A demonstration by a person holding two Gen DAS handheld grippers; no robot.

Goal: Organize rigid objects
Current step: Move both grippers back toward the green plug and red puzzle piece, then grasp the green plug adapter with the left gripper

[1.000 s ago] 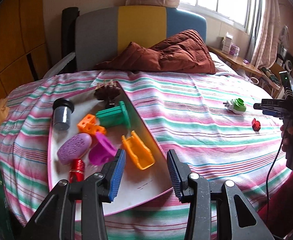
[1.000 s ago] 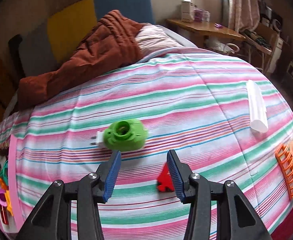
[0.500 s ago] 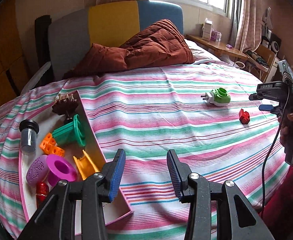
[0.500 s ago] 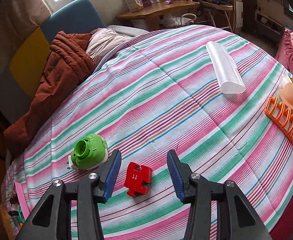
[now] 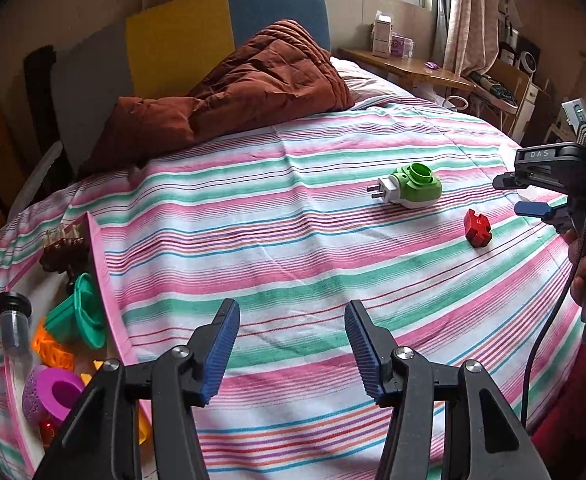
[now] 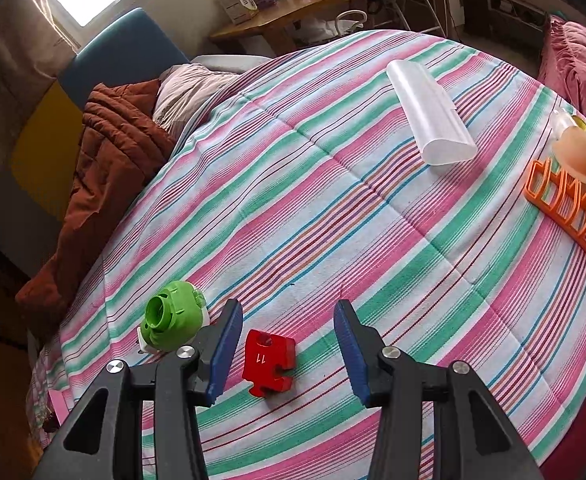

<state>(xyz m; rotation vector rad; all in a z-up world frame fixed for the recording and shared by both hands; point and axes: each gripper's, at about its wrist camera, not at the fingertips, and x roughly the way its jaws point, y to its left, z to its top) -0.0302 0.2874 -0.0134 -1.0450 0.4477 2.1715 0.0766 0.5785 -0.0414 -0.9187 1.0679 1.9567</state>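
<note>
**Puzzle piece between our right fingers**

Puzzle piece (image 6: 269, 362) lies flat on the bed (image 6: 333, 208), between our right gripper's (image 6: 287, 354) spread fingers, not yet touched. We judge it light, stiff and thin; grip its flat sides. Our left gripper (image 5: 291, 354) hangs open and empty. Just beside sits a green plug (image 6: 171, 316), crowding the left finger. Farther off: a clear case (image 6: 429, 116), an orange rack (image 6: 569, 212).

Left gripper (image 5: 292, 350): black arms, silver screws, ribbed blue pads. Right gripper (image 6: 288, 350) is built the same; from the left wrist view its body reads "DAS", a black cable dangles, and the bare-skinned right hand (image 5: 585, 256) wears possibly red clothing below.
</note>
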